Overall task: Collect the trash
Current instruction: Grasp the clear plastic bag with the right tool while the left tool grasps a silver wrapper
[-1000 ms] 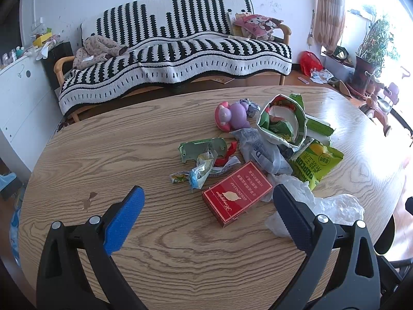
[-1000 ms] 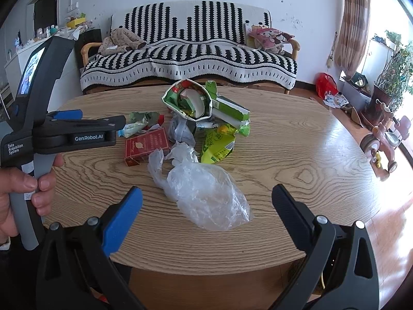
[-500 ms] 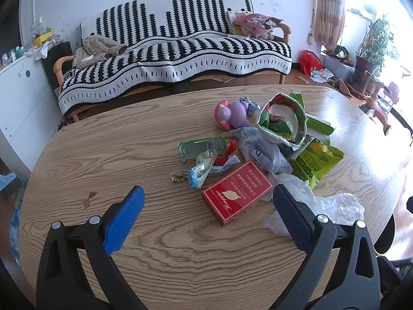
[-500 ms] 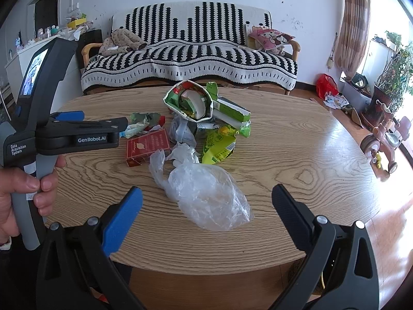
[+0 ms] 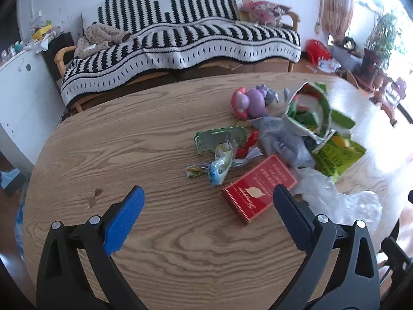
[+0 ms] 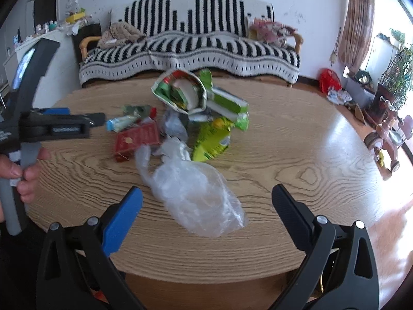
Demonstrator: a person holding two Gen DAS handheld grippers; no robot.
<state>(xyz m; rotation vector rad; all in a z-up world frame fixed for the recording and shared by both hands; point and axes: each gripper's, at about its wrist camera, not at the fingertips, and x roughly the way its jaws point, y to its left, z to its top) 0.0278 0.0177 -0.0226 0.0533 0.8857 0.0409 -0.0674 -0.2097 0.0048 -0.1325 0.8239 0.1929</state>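
Observation:
A heap of trash lies on the oval wooden table: a red flat box, a clear plastic bag, green snack wrappers, an opened green-white pouch, small candy wrappers and a grey-green card. My left gripper is open and empty, just short of the red box. My right gripper is open and empty, with the clear bag between its fingers' line. The red box and pouch lie beyond it.
A pink-purple toy sits behind the heap. A striped sofa stands behind the table. The left gripper's body and the hand holding it show at the left of the right wrist view. A toy tricycle stands on the floor at right.
Both grippers have edged forward toward the heap; the red box and the clear bag sit slightly closer. The trash has not moved. Both stay open.

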